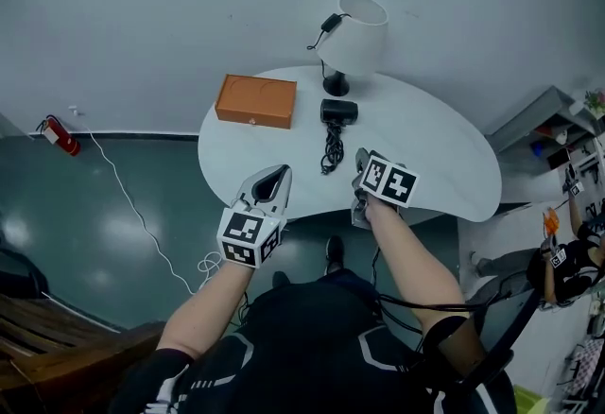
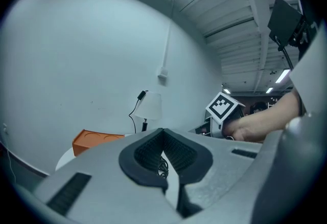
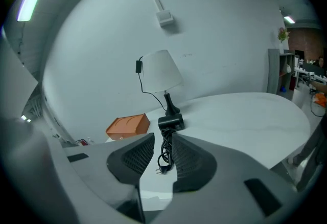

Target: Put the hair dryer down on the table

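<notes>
The black hair dryer lies on the white round table in front of the lamp's foot, with its coiled cord trailing toward me. No gripper touches it. My right gripper hovers over the table's near edge, just right of the cord. Its jaws stand narrowly open and hold nothing; in the right gripper view the dryer and cord show beyond the gap. My left gripper is raised at the near left edge with its tips together, empty.
A white-shaded lamp stands at the table's back. An orange box lies at the back left. A fire extinguisher rests on the floor by the left wall. Shelves and another person are at the right.
</notes>
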### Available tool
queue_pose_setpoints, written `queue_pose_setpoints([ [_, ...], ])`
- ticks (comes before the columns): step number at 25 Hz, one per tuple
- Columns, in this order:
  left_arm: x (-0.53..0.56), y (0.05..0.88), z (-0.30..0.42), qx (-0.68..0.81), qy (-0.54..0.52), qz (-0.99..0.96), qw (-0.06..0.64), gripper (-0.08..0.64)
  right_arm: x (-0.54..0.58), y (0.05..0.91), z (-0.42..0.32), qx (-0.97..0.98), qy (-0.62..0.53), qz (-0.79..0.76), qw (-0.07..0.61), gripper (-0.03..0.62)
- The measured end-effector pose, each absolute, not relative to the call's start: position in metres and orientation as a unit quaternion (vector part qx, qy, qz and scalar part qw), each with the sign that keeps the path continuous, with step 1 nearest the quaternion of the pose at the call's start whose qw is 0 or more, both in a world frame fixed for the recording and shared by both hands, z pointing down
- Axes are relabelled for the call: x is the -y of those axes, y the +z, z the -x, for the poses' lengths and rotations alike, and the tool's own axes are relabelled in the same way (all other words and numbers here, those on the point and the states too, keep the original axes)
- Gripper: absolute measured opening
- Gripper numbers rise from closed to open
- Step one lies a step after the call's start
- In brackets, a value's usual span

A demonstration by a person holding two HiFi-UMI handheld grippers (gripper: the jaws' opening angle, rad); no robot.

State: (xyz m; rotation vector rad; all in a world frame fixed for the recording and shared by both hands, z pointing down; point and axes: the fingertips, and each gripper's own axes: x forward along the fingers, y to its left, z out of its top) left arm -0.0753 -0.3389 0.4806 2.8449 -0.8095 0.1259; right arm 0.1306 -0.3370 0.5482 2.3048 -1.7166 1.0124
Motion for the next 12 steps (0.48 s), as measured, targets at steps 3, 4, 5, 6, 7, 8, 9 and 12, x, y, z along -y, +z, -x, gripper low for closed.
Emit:
queue_pose_setpoints([
  [3, 0.336, 0.475, 0.074, 0.277, 0.04, -0.956, 0.092, 0.005, 0.328, 0.528, -0.126, 0.585, 0.301, -0.752, 0.051, 0.1],
  [4, 0.334, 0.473, 0.072, 0.275, 0.041, -0.956, 0.093, 0.005, 0.325, 0.521, -0.125, 0.592, 0.29, -0.75, 0.052, 0.093],
  [5, 0.332, 0.471, 0.07, 0.273, 0.041, -0.956, 0.095, 0.005, 0.322, 0.515, -0.124, 0.6, 0.28, -0.747, 0.054, 0.09],
  [6, 0.33, 0.469, 0.068, 0.273, 0.041, -0.956, 0.095, 0.005, 0.319, 0.509, -0.124, 0.607, 0.272, -0.744, 0.056, 0.089],
  [7, 0.327, 0.467, 0.066, 0.273, 0.041, -0.956, 0.095, 0.005, 0.315, 0.503, -0.124, 0.614, 0.264, -0.742, 0.058, 0.086],
  [8, 0.325, 0.464, 0.063, 0.273, 0.041, -0.956, 0.095, 0.005, 0.311, 0.498, -0.126, 0.619, 0.257, -0.74, 0.059, 0.083],
  [9, 0.323, 0.462, 0.059, 0.272, 0.04, -0.957, 0.094, 0.005, 0.308, 0.493, -0.129, 0.623, 0.249, -0.739, 0.06, 0.08],
  [12, 0.318, 0.455, 0.045, 0.269, 0.04, -0.958, 0.09, 0.005, 0.299, 0.478, -0.139, 0.634, 0.231, -0.736, 0.056, 0.072],
])
